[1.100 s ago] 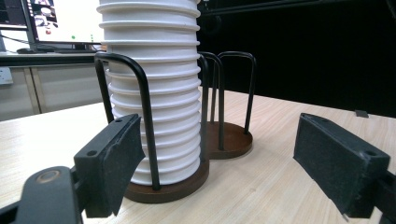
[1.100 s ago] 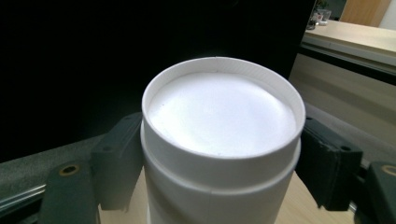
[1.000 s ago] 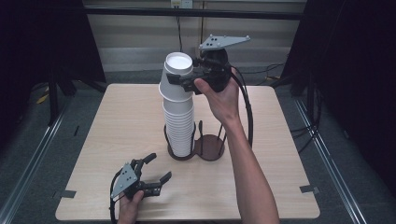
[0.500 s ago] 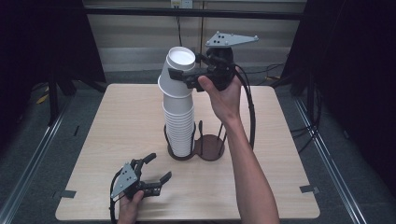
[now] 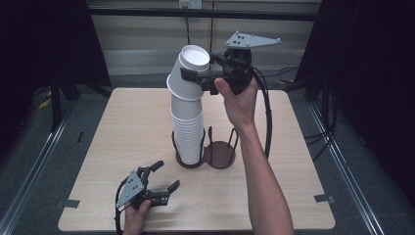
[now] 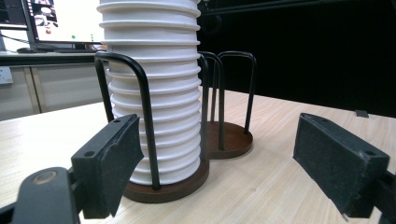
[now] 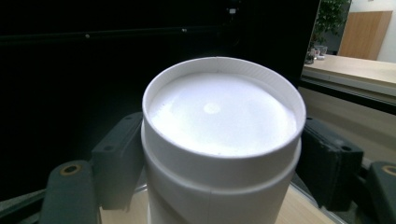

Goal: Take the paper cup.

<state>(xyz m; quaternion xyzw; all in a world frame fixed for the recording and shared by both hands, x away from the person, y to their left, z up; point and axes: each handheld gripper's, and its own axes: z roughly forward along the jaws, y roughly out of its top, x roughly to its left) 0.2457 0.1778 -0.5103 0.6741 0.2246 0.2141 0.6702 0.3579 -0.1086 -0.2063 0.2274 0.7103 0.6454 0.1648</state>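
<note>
Table [image 5: 122, 122], wooden; mid-table a two-ring holder [image 5: 219, 154], left ring keeping the cup stack [image 5: 188, 129] upright; right gripper [image 5: 205, 78] clamped on the tilted top cup [image 5: 188, 73], likely lifting it; left gripper [image 5: 159, 188] gaping, idle, near-left

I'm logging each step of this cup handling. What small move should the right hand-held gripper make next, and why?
Probably keep lifting straight up: the right hand-held gripper is shut on the top cup, which sits tilted and partly nested on the cup stack in the wire holder. More height should free it.
</note>
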